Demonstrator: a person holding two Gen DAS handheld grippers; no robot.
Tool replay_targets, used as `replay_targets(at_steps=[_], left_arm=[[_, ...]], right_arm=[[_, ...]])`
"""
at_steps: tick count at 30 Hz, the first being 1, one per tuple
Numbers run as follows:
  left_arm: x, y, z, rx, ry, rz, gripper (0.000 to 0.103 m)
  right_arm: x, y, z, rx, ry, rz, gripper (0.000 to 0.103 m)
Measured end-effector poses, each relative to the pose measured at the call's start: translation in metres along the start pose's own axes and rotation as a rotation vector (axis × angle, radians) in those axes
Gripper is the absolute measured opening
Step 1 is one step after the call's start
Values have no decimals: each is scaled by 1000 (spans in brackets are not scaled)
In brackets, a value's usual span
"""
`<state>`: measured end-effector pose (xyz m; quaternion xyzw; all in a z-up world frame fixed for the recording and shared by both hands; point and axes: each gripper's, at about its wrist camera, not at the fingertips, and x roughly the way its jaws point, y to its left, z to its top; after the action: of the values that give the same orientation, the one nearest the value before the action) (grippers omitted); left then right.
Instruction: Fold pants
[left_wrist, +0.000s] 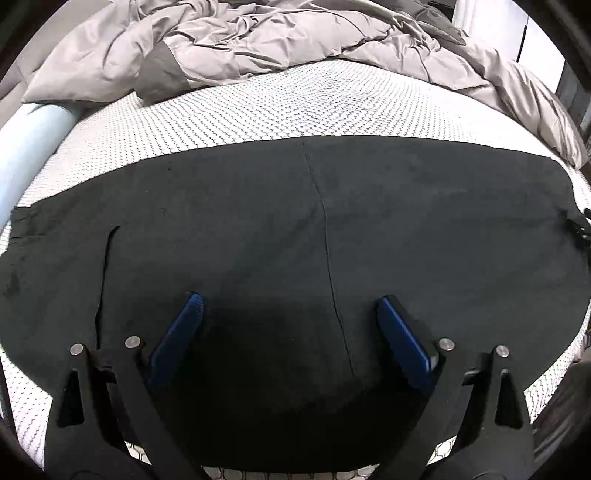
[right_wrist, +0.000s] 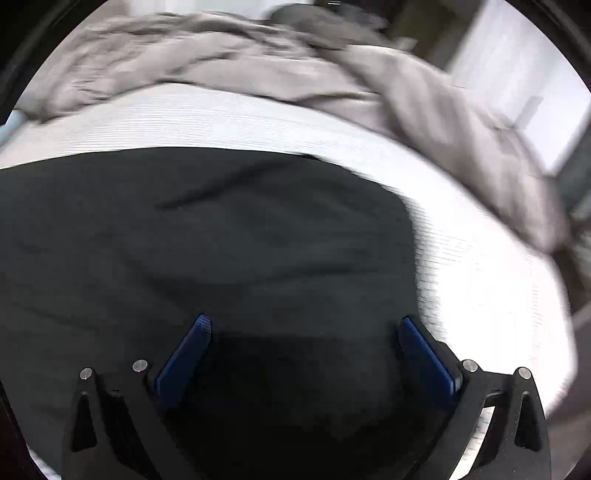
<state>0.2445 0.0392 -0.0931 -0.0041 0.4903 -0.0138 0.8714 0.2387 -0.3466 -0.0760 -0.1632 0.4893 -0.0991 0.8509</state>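
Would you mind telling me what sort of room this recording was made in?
Most likely a bedroom. The black pants lie spread on a bare mattress with a honeycomb-pattern cover, and a rumpled grey-beige duvet is bunched along its far side.

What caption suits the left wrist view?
Open left gripper above black pants spread flat on a white mattress, rumpled duvet behind.

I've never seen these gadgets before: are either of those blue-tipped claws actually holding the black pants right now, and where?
Nothing is held. The left gripper and right gripper both stand open above the pants, with no cloth between their fingers.
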Motion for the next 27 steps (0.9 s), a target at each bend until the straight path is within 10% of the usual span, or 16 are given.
replay_targets(at_steps=[7,12,18,23,27], left_arm=[[-29,-43,22,4,-61,-80,87],[21,-106,55,46,42,-202,87],[54,-114,69,65,84,-135,88],[54,-75,59,10,53,-65,88],[33,-59,51,-10,6,-78,87]], right_arm=[[-46,34,17,25,-140,182,102],[-36,118,49,-78,-65,364,102],[-5,168,70,-206,-18,232,102],[19,101,71,-105,-2,49,102],[7,57,49,-26,17,133,102]])
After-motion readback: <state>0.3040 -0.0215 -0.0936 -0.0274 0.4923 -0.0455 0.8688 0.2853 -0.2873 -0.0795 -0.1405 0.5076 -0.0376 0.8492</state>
